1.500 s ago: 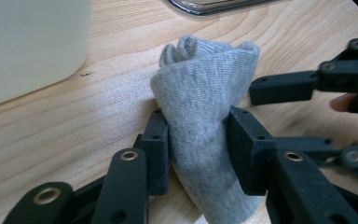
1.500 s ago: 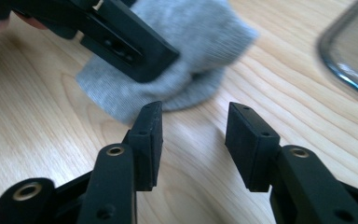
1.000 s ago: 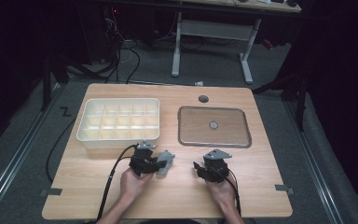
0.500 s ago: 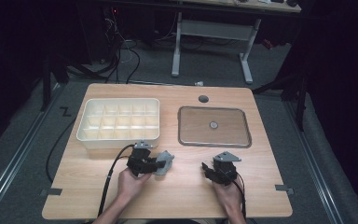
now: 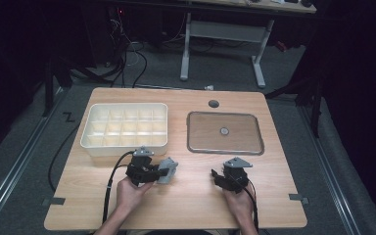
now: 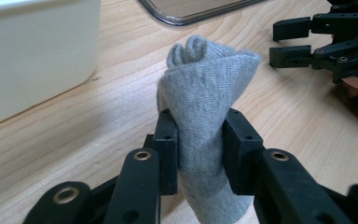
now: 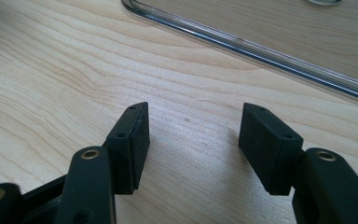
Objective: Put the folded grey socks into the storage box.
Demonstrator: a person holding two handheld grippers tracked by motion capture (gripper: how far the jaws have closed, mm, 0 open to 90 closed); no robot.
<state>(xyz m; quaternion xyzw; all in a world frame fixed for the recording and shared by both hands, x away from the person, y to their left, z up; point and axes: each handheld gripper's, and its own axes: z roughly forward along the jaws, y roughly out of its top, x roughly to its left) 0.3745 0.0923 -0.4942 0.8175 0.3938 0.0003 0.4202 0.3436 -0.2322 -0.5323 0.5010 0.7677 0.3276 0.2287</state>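
A rolled grey sock (image 6: 205,88) stands up between the jaws of my left gripper (image 6: 200,135), which is shut on its middle. From above, the left gripper (image 5: 152,172) holds the sock (image 5: 168,169) just over the wood, in front of the white box. My right gripper (image 7: 193,135) is open with only bare table between its pads; its jaws have just been opening. It rests low at the front right (image 5: 218,176) and points left toward the sock. In the left gripper view the right gripper (image 6: 289,42) sits at the upper right, apart from the sock.
A white compartment box (image 5: 125,127) stands at the back left of the wooden table (image 5: 186,205). A clear shallow tray (image 5: 225,151) lies at the back right with a small round thing (image 5: 223,131) in it. A cable trails from the left gripper off the front edge.
The left gripper has shifted slightly with the sock still in it. The right gripper has drawn back a little to the right, and its jaws stand wider.
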